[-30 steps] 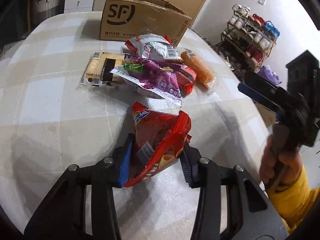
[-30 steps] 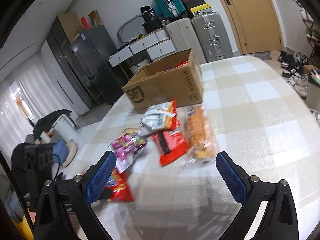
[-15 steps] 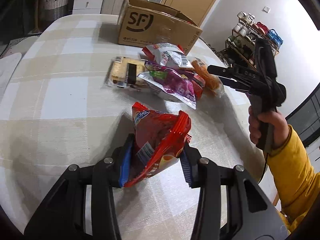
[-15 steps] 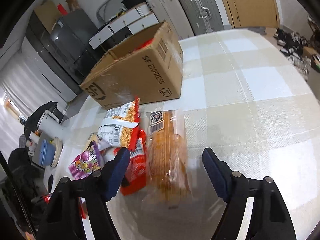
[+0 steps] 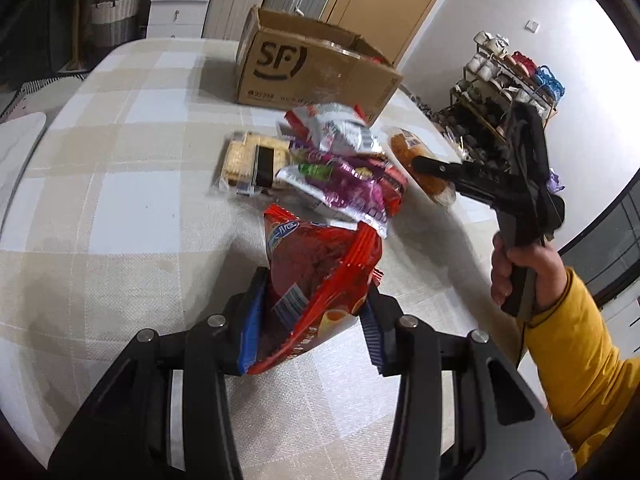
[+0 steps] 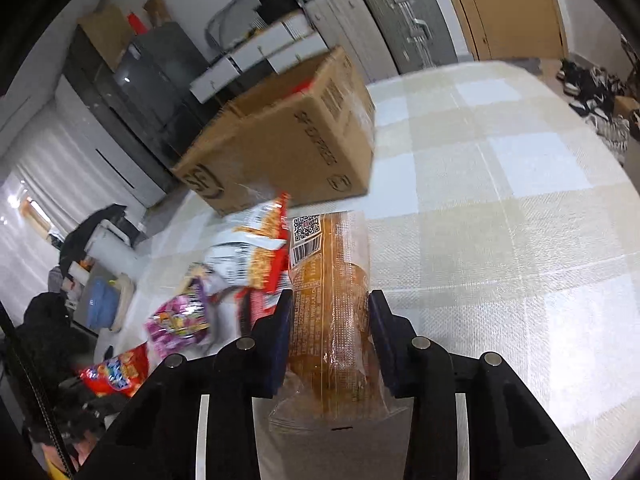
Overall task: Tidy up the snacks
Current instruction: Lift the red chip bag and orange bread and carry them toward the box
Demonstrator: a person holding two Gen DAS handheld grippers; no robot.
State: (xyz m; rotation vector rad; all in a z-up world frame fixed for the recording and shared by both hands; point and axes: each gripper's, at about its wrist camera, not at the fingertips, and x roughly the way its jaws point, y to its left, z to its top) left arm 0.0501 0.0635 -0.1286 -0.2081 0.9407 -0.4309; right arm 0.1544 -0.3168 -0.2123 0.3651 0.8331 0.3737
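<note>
My left gripper (image 5: 310,320) is shut on a red snack bag (image 5: 316,272) and holds it above the checked tablecloth. My right gripper (image 6: 330,336) is shut on a clear packet of orange snack (image 6: 330,312), which also shows in the left wrist view (image 5: 420,164) on the table. A pile of snacks lies between them: a purple bag (image 5: 344,184), a white and red bag (image 5: 336,128) and a cracker pack (image 5: 256,156). An open cardboard SF box (image 5: 312,68) stands behind the pile, also in the right wrist view (image 6: 288,140).
The table's right edge (image 5: 472,216) runs close to the orange packet. A shoe rack (image 5: 508,80) stands beyond it. Suitcases (image 6: 384,28), drawers and a dark fridge (image 6: 136,92) stand past the far end of the table.
My right gripper moved down to the orange packet and closed its jaws on it. My left gripper kept the red bag and moved closer to the snack pile.
</note>
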